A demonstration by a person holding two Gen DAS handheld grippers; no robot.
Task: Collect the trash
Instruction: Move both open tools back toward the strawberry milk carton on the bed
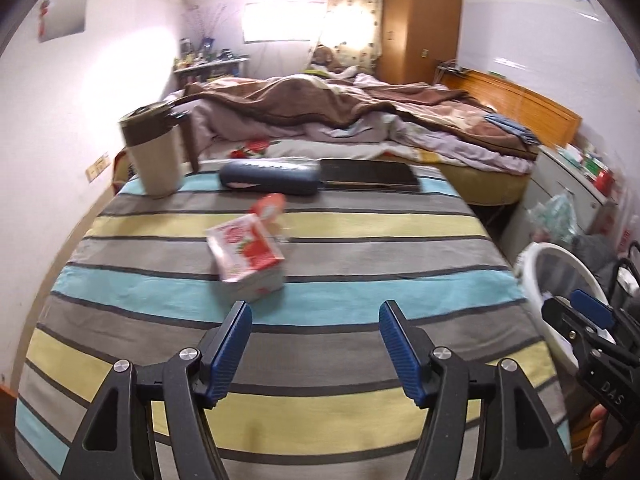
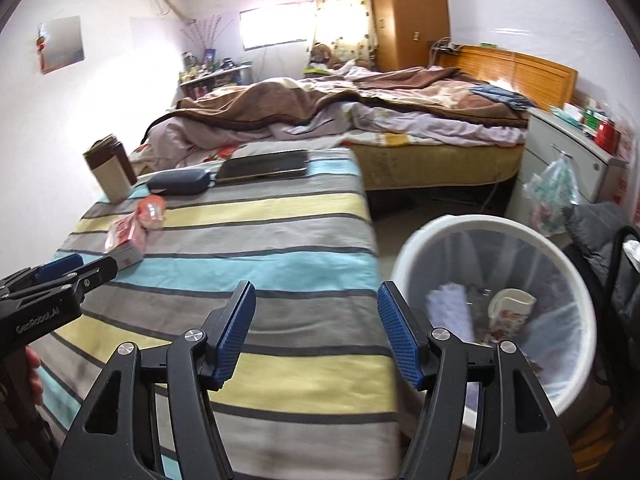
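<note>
The left gripper (image 1: 316, 322) gapes empty, the carton (image 1: 248, 258) just ahead on the table (image 1: 360, 248); the right gripper (image 2: 316, 304) gapes empty beside the bin (image 2: 416, 240).

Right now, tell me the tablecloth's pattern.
The tablecloth has grey, yellow and light-blue stripes with dark lines; clearest in the left wrist view.

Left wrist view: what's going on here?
A person holds a two-finger tool in each hand over a table with a striped cloth, clearing trash. The left tool is open and empty, pointed at a red-and-white carton lying on the cloth just ahead; a crumpled orange wrapper sits behind it. The right tool is also open and empty, beside the white bin, which already holds a cup and other scraps. A tumbler, dark case and tablet remain at the far edge.
</note>
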